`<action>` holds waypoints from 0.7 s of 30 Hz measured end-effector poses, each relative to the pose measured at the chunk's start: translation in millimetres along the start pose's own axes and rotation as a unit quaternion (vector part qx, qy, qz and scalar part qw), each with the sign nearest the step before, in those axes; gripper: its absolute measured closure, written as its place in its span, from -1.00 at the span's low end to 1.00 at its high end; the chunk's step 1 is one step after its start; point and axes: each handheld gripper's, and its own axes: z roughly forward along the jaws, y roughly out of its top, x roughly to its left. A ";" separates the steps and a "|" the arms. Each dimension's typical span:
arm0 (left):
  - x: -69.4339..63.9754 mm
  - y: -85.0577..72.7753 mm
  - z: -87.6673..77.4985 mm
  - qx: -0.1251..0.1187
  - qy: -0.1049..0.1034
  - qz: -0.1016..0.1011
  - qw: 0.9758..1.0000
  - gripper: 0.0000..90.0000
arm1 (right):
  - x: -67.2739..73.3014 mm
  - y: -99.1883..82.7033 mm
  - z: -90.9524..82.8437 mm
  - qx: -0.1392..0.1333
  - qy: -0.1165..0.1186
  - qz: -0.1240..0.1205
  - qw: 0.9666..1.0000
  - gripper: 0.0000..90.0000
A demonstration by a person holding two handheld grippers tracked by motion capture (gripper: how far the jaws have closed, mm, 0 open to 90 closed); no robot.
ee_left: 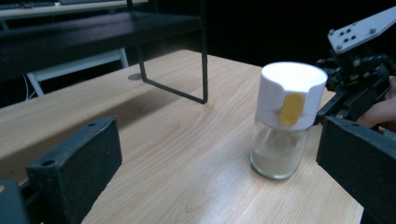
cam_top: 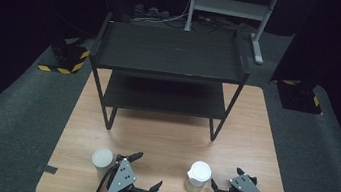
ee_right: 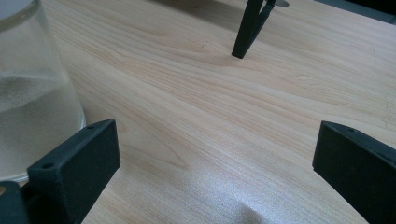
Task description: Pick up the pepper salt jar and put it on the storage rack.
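Wooden table [cam_top: 172, 141] | left gripper view: jar's yellow tab [ee_left: 291, 109] | high view: white lid [cam_top: 199, 171]

A black two-tier shelf rack [cam_top: 169, 55] is standing across the upper middle of the high view, its thin legs resting on the wooden table [cam_top: 172, 141], which is filling the centre and lower part of the frame. Grey carpet [cam_top: 14, 114] is lying along both sides of the picture. Two black blocks with yellow-and-black striped edges, the one [cam_top: 65, 56] at the left edge of the frame and the other [cam_top: 300, 94] at the right, are sitting on it. A grey metal stand [cam_top: 231, 8] with cables beside it is showing at the top centre, against darkness.
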 end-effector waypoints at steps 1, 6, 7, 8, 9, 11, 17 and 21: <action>-0.3 1.4 -1.6 -0.001 0.000 0.001 1.000 -0.99 | 0.0 0.0 0.0 0.000 0.000 0.000 1.000 -1.00; 0.9 6.0 -9.5 -0.008 0.004 -0.001 1.000 -0.99 | 0.2 0.0 0.0 0.000 0.000 0.000 1.000 -1.00; 1.6 6.7 -11.3 -0.009 0.006 -0.001 1.000 -0.99 | 0.2 0.0 0.0 0.000 0.000 0.000 1.000 -1.00; 2.1 7.4 -13.1 -0.008 0.008 0.000 1.000 -0.99 | 0.2 0.0 0.0 0.000 0.000 0.000 1.000 -1.00; 2.6 7.9 -15.0 -0.009 0.011 0.000 1.000 -0.99 | 0.2 0.0 0.0 0.000 0.000 0.000 1.000 -1.00; 4.2 9.0 -19.3 -0.011 0.015 0.002 1.000 -0.99 | 0.3 0.1 0.0 0.000 -0.001 0.000 1.000 -1.00; 9.9 9.1 -32.7 -0.016 0.034 -0.001 0.999 -0.99 | 0.2 -0.2 0.0 -0.001 -0.001 0.001 1.000 -1.00; 12.3 7.0 -40.7 -0.016 0.046 0.002 0.999 -0.99 | 0.5 -0.4 -0.1 -0.001 -0.003 0.001 1.000 -1.00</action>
